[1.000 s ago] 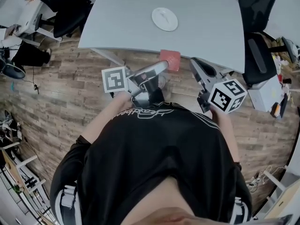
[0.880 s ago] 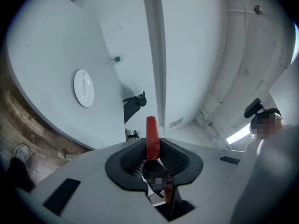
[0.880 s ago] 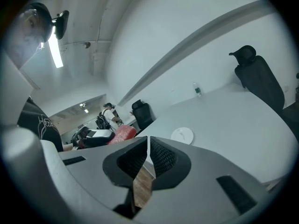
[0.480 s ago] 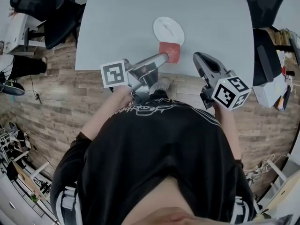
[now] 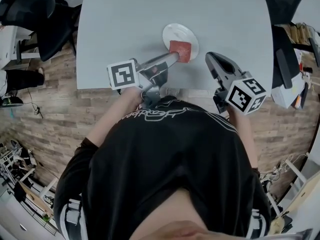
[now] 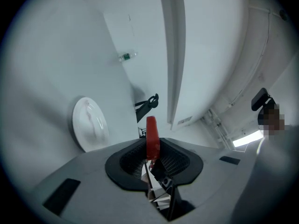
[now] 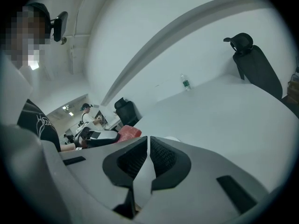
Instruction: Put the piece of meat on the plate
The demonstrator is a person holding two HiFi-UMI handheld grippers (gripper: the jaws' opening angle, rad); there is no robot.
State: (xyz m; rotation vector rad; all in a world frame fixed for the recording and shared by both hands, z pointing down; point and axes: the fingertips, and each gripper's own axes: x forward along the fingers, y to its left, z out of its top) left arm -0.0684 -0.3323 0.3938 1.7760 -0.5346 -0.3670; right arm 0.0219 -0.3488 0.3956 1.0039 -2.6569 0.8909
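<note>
The meat (image 5: 180,51) is a flat red slab, held on edge between the pads of my left gripper (image 5: 176,58), which is shut on it. It hangs over the near rim of the round white plate (image 5: 174,33) on the grey table (image 5: 125,14). In the left gripper view the meat (image 6: 152,136) stands upright in the gripper (image 6: 152,149), with the plate (image 6: 89,123) ahead to the left. My right gripper (image 5: 210,59) hovers over the table's front edge, right of the meat, shut and empty. From the right gripper view (image 7: 148,146) the meat (image 7: 129,132) shows at the left.
Black office chairs stand at the table's left (image 5: 45,19) and right (image 5: 282,1) corners. A small bottle (image 7: 185,83) stands far back on the table, near another chair (image 7: 254,69). Wooden floor (image 5: 45,114) lies below the table's front edge.
Both grippers have moved forward from over the floor to over the table. The meat, still gripped, has gone from the table's front edge to above the plate's near rim.
</note>
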